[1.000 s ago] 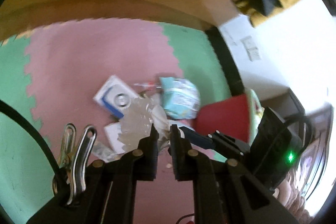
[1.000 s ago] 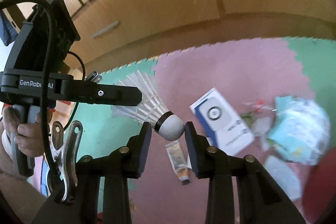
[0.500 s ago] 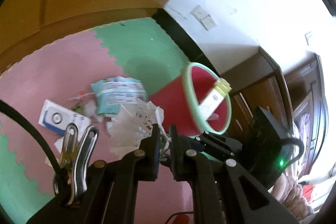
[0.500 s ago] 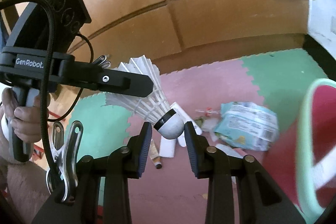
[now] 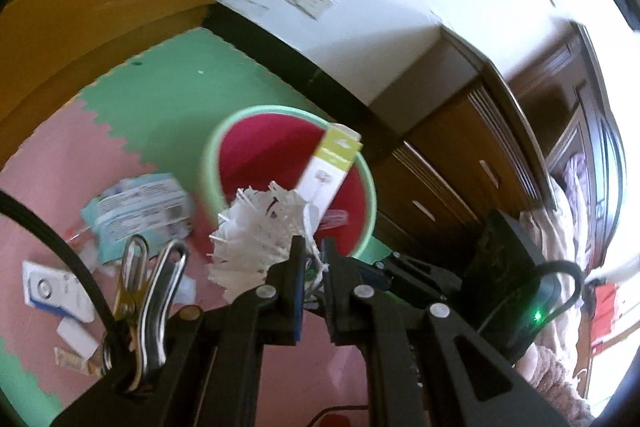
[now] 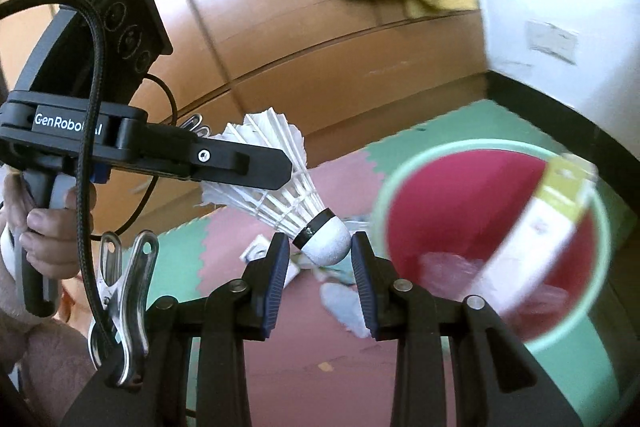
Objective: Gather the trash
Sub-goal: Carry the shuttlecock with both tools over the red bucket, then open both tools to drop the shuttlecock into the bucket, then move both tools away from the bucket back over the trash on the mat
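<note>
My left gripper (image 5: 310,259) is shut on a white frayed feathery piece of trash (image 5: 256,231), held up in front of the red bin with a pale green rim (image 5: 212,163). A white box with a yellow-green top (image 5: 332,163) leans inside the bin. In the right wrist view my right gripper (image 6: 320,255) is shut on the white cork of a shuttlecock (image 6: 288,199), whose feathers point up and left. The bin (image 6: 600,267) lies just right of it, blurred. One of the left gripper's fingers (image 6: 240,163) crosses in front of the feathers.
Trash lies on the pink and green foam mat (image 5: 160,107): a teal and white packet (image 5: 140,203), a blue and white box (image 5: 52,291), small wrappers (image 5: 76,367). A dark wooden cabinet (image 5: 460,187) and a white wall stand behind the bin. A hand (image 6: 52,227) grips the left tool's handle.
Both grippers have swung right and risen towards the bin, which now fills the middle of both views. The floor trash has slid to the left. Both grips are unchanged.
</note>
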Available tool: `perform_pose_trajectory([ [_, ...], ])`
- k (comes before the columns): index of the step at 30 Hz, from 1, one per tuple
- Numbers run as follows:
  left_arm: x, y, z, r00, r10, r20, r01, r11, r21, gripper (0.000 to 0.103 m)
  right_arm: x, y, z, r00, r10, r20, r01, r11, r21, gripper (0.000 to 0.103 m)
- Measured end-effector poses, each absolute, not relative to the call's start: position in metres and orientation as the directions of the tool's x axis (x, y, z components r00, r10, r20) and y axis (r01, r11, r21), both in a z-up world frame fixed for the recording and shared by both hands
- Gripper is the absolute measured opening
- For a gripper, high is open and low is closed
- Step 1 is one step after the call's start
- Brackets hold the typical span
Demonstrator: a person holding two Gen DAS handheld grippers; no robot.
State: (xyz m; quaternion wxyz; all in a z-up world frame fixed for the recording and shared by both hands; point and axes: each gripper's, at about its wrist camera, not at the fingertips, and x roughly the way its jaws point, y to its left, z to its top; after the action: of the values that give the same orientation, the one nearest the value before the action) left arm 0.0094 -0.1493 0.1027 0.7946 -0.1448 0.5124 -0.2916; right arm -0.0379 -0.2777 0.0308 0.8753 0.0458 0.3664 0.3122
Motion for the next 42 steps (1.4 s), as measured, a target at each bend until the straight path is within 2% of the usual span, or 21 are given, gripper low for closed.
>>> perform_pose_trajectory([
  [6,0.029,-0.203,0.08,0.248,-0.612,-0.751,0.354,0.778,-0.518,0.009,-0.036,-0.323,0.025,0.582,0.505,-0.637,-0.433,0.856,0.283,0.034],
  [14,0.051,-0.236,0.039,0.185,-0.592,-0.784,0.352,0.785,-0.51,0.009,-0.031,-0.361,0.003,0.589,0.426,-0.687,-0.36,0.899,0.249,0.034],
  [23,0.06,-0.255,0.006,0.156,-0.548,-0.822,0.361,0.806,-0.469,0.009,-0.022,-0.38,-0.002,0.627,0.396,-0.671,-0.348,0.913,0.213,0.034],
  [30,0.059,-0.252,0.003,0.191,-0.484,-0.854,0.349,0.846,-0.402,0.011,-0.013,-0.383,-0.012,0.621,0.396,-0.676,-0.338,0.914,0.225,0.034],
  [42,0.045,-0.199,0.037,0.301,-0.413,-0.86,0.296,0.897,-0.327,0.011,-0.022,-0.347,0.011,0.657,0.418,-0.627,-0.408,0.897,0.17,0.034],
])
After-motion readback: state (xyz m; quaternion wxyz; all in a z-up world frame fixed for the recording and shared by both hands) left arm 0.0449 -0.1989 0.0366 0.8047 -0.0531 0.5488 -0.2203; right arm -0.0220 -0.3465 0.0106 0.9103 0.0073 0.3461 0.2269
